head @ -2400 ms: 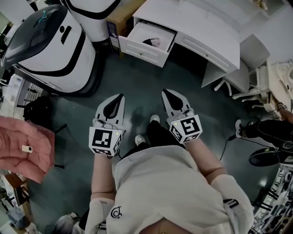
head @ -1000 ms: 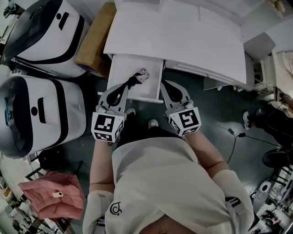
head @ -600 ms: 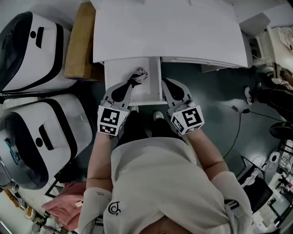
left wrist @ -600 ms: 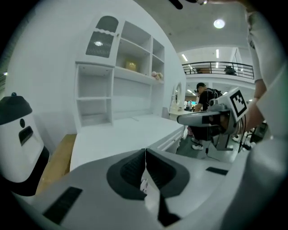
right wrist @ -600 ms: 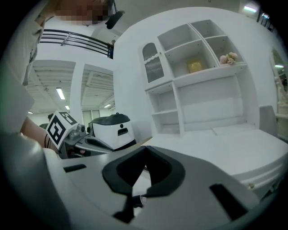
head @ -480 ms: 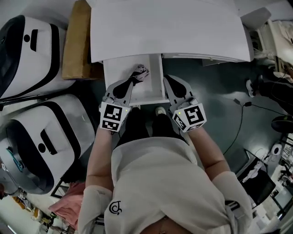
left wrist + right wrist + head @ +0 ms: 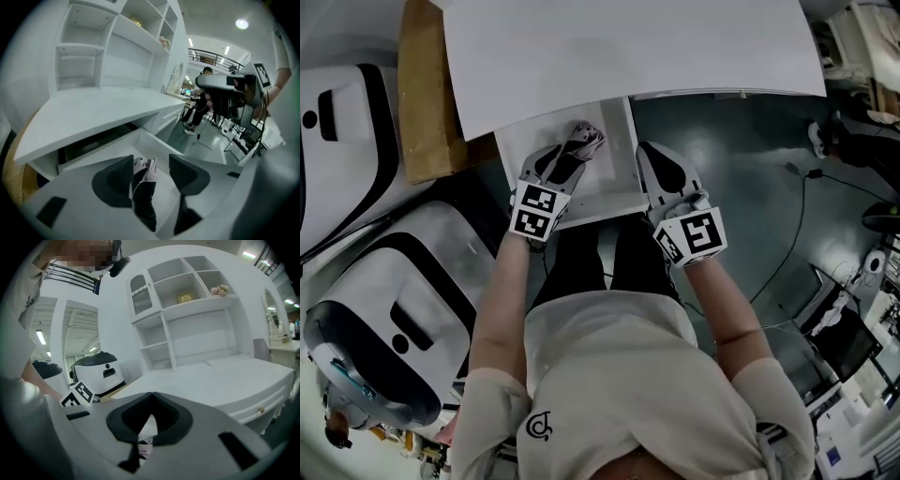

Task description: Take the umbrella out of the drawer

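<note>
The folded dark umbrella (image 7: 579, 145) was found lying in the open white drawer (image 7: 617, 122). It was straddled by the left gripper (image 7: 151, 159), whose jaws had just been opening and were held apart around it. The right gripper (image 7: 151, 397) was kept clenched on nothing, just beside the drawer's right wall. Above the drawer a white desk (image 7: 628, 47) was seen, with a cardboard box (image 7: 422, 94) at its left, over a dark floor (image 7: 741, 159).

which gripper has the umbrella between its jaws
The left gripper: its jaws have just been opening and stand apart around the umbrella in the drawer. The right gripper is shut.
</note>
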A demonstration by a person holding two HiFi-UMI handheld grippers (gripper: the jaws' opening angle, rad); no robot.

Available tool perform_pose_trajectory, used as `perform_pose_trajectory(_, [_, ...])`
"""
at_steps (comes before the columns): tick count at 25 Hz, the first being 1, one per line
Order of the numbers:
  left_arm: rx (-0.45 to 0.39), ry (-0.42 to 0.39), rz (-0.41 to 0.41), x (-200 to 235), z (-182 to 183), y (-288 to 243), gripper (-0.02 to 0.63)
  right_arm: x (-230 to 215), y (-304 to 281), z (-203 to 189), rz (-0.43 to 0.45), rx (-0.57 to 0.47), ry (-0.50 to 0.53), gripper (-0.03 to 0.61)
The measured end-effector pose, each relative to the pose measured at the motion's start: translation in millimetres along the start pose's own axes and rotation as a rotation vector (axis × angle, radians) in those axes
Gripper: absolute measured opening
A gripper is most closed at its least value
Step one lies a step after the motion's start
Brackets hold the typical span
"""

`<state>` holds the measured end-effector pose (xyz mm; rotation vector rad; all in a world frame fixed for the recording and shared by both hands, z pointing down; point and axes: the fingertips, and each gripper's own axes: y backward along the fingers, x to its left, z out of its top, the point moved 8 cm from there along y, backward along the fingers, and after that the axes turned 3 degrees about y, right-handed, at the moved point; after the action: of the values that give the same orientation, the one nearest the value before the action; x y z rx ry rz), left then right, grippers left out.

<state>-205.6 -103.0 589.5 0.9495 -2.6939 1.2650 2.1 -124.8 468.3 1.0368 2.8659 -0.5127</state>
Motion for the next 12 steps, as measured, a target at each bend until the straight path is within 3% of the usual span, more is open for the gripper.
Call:
perform_pose_trajectory(7, [0.153,0.014,-0.062,14.0,-29.5,-62.3,0.378,-2.4,-6.9,-18.0,-0.06,0.028,-0.034,0.006])
perform_pose_trajectory(12, [0.252,-0.012,-0.064,22.6,-44.2,-96.9,0.417,-10.0,-9.5,-28.5,-0.102,0.037,-0.052,0.006])
